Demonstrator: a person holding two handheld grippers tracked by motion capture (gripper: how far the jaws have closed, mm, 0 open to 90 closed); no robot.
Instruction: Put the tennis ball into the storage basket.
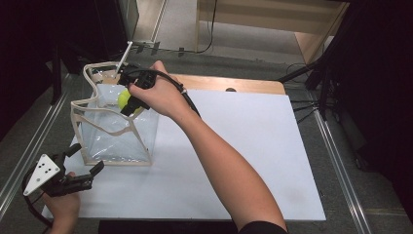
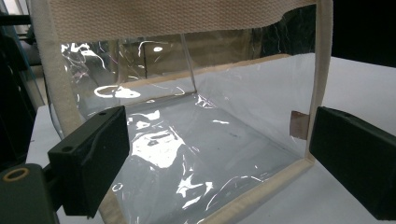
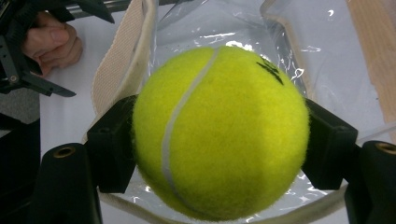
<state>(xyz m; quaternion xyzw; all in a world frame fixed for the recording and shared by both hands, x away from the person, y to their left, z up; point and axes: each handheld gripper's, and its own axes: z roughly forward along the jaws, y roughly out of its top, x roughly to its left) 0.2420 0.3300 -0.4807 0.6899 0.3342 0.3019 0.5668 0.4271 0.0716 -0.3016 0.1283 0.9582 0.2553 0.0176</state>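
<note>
Yellow-green fuzzy tennis ball (image 3: 219, 130) with a white seam sits clamped between the two black jaws of the right tool (image 1: 132, 100), held above the open top of a clear plastic tote bag (image 1: 117, 131) trimmed with cream woven webbing. That bag stands upright on the white worktop (image 1: 253, 151), near its far left corner, its handles (image 1: 97, 73) arching up around the mouth. From the right gripper view the ball hangs over the bag's opening, not touching the plastic. Down at the near left, the left tool (image 1: 87, 176) waits with its jaws spread apart, just beside the bag's lower edge and pointing at its clear side wall.
</note>
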